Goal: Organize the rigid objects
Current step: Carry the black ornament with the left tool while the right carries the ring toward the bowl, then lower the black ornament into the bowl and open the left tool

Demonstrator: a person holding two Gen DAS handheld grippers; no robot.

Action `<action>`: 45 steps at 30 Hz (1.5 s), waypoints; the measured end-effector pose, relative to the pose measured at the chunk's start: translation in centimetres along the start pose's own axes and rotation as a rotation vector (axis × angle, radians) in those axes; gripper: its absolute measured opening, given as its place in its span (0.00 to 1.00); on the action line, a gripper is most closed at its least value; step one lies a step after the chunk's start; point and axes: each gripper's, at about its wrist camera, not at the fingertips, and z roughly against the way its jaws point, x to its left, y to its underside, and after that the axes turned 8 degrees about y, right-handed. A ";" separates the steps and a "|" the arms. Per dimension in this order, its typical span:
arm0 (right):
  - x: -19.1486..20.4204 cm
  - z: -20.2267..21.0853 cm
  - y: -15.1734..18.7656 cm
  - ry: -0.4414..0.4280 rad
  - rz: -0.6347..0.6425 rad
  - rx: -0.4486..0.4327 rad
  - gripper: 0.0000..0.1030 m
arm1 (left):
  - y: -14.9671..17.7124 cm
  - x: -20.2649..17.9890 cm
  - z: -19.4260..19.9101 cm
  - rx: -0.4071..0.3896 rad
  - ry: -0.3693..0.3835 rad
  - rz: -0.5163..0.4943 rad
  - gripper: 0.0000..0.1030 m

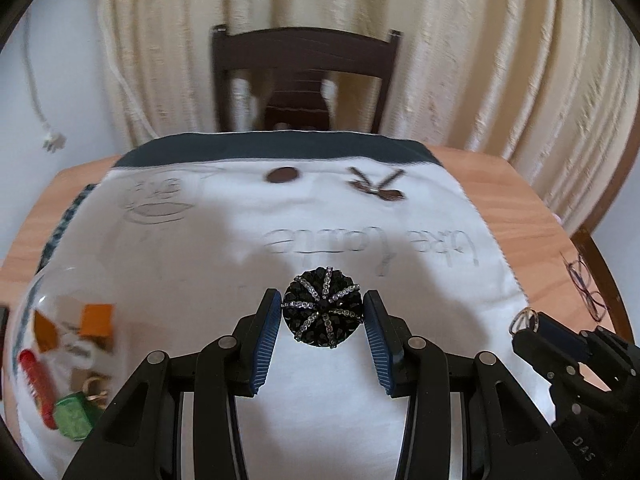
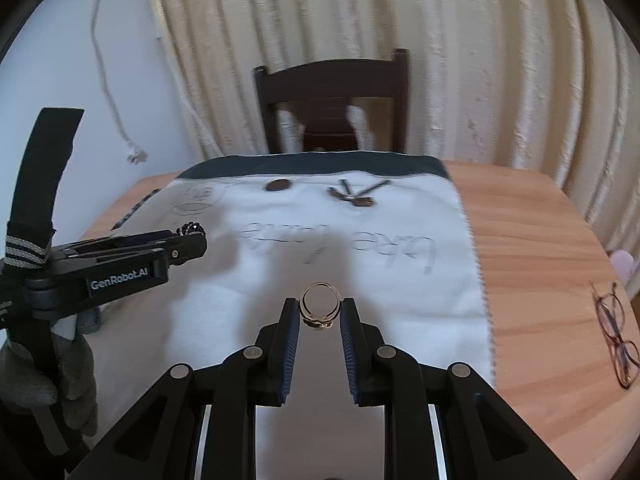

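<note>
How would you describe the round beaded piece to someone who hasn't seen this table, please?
On the wooden table lies a white cloth. Near its front edge, between the left gripper fingers, sits a black domed ornament. Unlike the plain ring, rhinestone lines radiate from its centre.

Cream pleated curtain (image 2: 460,60) covered the back wall. Dark wooden chair (image 1: 304,80) stood at the far edge of the round wooden table (image 2: 532,248). White cord (image 2: 116,112) hung at left.
</note>
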 end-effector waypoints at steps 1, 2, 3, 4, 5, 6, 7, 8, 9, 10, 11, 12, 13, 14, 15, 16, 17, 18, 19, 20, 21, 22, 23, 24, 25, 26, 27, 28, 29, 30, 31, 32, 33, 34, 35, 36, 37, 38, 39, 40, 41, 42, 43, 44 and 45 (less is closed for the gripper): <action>0.7 -0.1 -0.2 -0.012 0.011 0.001 0.22 | 0.2 0.7 0.3 -0.006 -0.012 0.011 0.42; 1.2 -0.2 -0.3 -0.019 0.018 0.001 0.22 | 0.2 1.3 0.6 -0.010 -0.021 0.021 0.42; 1.9 -0.2 -0.5 -0.033 0.029 0.002 0.22 | 0.3 2.0 0.8 -0.014 -0.029 0.033 0.42; 2.5 -0.3 -0.6 -0.044 0.037 0.003 0.22 | 0.5 2.8 1.1 -0.017 -0.036 0.047 0.42; 3.1 -0.3 -0.7 -0.056 0.045 0.005 0.22 | 0.6 3.7 1.4 -0.021 -0.046 0.065 0.42; 3.9 -0.4 -0.9 -0.067 0.058 0.005 0.22 | 0.7 4.2 1.6 -0.025 -0.054 0.076 0.42; 4.5 -0.4 -1.0 -0.075 0.068 0.004 0.22 | 0.9 4.9 1.9 -0.029 -0.065 0.089 0.42; 5.2 -0.5 -1.1 -0.085 0.079 0.003 0.22 | 1.0 5.7 2.2 -0.035 -0.075 0.102 0.42; 6.1 -0.5 -1.2 -0.097 0.094 0.003 0.22 | 1.2 6.3 2.5 -0.039 -0.084 0.113 0.42; 6.8 -0.6 -1.2 -0.107 0.105 0.004 0.22 | 1.4 7.1 2.8 -0.044 -0.094 0.125 0.42; 7.2 -0.7 -1.3 -0.113 0.111 0.004 0.22 | 1.6 7.9 3.2 -0.049 -0.107 0.135 0.42; 7.9 -0.8 -1.3 -0.124 0.121 0.005 0.22 | 1.8 8.3 3.5 -0.053 -0.116 0.141 0.42; 8.6 -0.8 -1.3 -0.135 0.129 0.007 0.22 | 2.0 9.2 3.9 -0.060 -0.129 0.153 0.42; 9.2 -0.9 -1.4 -0.144 0.136 0.009 0.22 | 2.1 9.8 4.2 -0.063 -0.138 0.161 0.42; 9.6 -1.0 -1.4 -0.151 0.141 0.010 0.22 | 2.2 10.6 4.5 -0.068 -0.149 0.173 0.42; 10.1 -1.0 -1.4 -0.158 0.146 0.011 0.22 | 2.4 11.1 4.7 -0.071 -0.155 0.182 0.42; 10.6 -1.1 -1.4 -0.167 0.152 0.012 0.22 | 2.5 11.7 4.9 -0.074 -0.163 0.194 0.42; 11.2 -1.1 -1.4 -0.176 0.160 0.014 0.22 | 2.7 12.4 5.2 -0.077 -0.171 0.207 0.42; 11.6 -1.2 -1.4 -0.183 0.166 0.014 0.22 | 2.8 13.0 5.4 -0.079 -0.177 0.218 0.42; 12.1 -1.2 -1.4 -0.190 0.171 0.015 0.22 | 3.0 13.6 5.6 -0.082 -0.185 0.229 0.42; 12.6 -1.2 -1.5 -0.198 0.178 0.016 0.22 | 3.2 14.1 5.8 -0.085 -0.191 0.236 0.42; 13.0 -1.3 -1.5 -0.203 0.183 0.017 0.22 | 3.3 14.7 6.0 -0.087 -0.198 0.246 0.42; 13.4 -1.3 -1.5 -0.209 0.187 0.018 0.22 | 3.5 15.2 6.2 -0.089 -0.204 0.255 0.42; 13.7 -1.4 -1.5 -0.215 0.192 0.019 0.22 | 3.5 15.5 6.2 -0.090 -0.207 0.261 0.42; 14.1 -1.5 -1.6 -0.221 0.196 0.021 0.22 | 3.7 16.0 6.4 -0.092 -0.212 0.270 0.42; 14.4 -1.6 -1.6 -0.225 0.200 0.022 0.22 | 3.9 16.4 6.4 -0.092 -0.214 0.276 0.42; 14.6 -1.6 -1.6 -0.228 0.202 0.023 0.22 | 4.0 16.7 6.5 -0.093 -0.217 0.282 0.42; 14.9 -1.6 -1.6 -0.232 0.204 0.024 0.22 | 4.1 17.1 6.5 -0.092 -0.220 0.289 0.42; 15.2 -1.7 -1.6 -0.236 0.206 0.025 0.22 | 4.2 17.4 6.6 -0.092 -0.222 0.294 0.42; 15.4 -1.7 -1.6 -0.238 0.208 0.026 0.22 | 4.3 17.7 6.6 -0.091 -0.225 0.297 0.42; 15.6 -1.8 -1.6 -0.241 0.210 0.027 0.22 | 4.5 17.9 6.6 -0.091 -0.228 0.301 0.42; 15.8 -1.8 -1.6 -0.243 0.213 0.028 0.22 | 4.6 18.2 6.6 -0.091 -0.230 0.305 0.42; 16.0 -1.7 -1.5 -0.245 0.215 0.028 0.22 | 4.7 18.4 6.7 -0.091 -0.233 0.307 0.42; 16.3 -1.7 -1.5 -0.246 0.217 0.030 0.22 | 4.8 18.5 6.7 -0.091 -0.236 0.309 0.42; 16.4 -1.7 -1.5 -0.247 0.219 0.030 0.22 | 4.8 18.6 6.7 -0.092 -0.239 0.311 0.42; 16.5 -1.7 -1.5 -0.248 0.222 0.031 0.22 | 4.9 18.7 6.7 -0.093 -0.242 0.313 0.42; 16.6 -1.7 -1.5 -0.248 0.224 0.031 0.22 | 4.9 18.9 6.7 -0.094 -0.246 0.314 0.42; 16.8 -1.8 -1.5 -0.249 0.226 0.032 0.22 | 5.0 19.0 6.7 -0.097 -0.251 0.317 0.42; 17.0 -1.7 -1.5 -0.249 0.230 0.032 0.22 | 5.0 19.2 6.7 -0.098 -0.254 0.320 0.42; 17.1 -1.8 -1.6 -0.249 0.232 0.032 0.22 | 5.1 19.4 6.7 -0.101 -0.258 0.324 0.42; 17.2 -1.7 -1.5 -0.249 0.234 0.032 0.22 | 5.1 19.5 6.7 -0.103 -0.262 0.327 0.42; 17.4 -1.7 -1.5 -0.249 0.236 0.033 0.22 | 5.2 19.8 6.8 -0.104 -0.264 0.329 0.42; 17.5 -1.7 -1.6 -0.250 0.238 0.033 0.22 | 5.2 20.0 6.8 -0.105 -0.267 0.332 0.42; 17.6 -1.8 -1.6 -0.250 0.240 0.033 0.22 | 5.3 20.1 6.8 -0.106 -0.269 0.334 0.42; 17.8 -1.7 -1.6 -0.251 0.243 0.033 0.22 | 5.3 20.2 6.8 -0.107 -0.272 0.336 0.42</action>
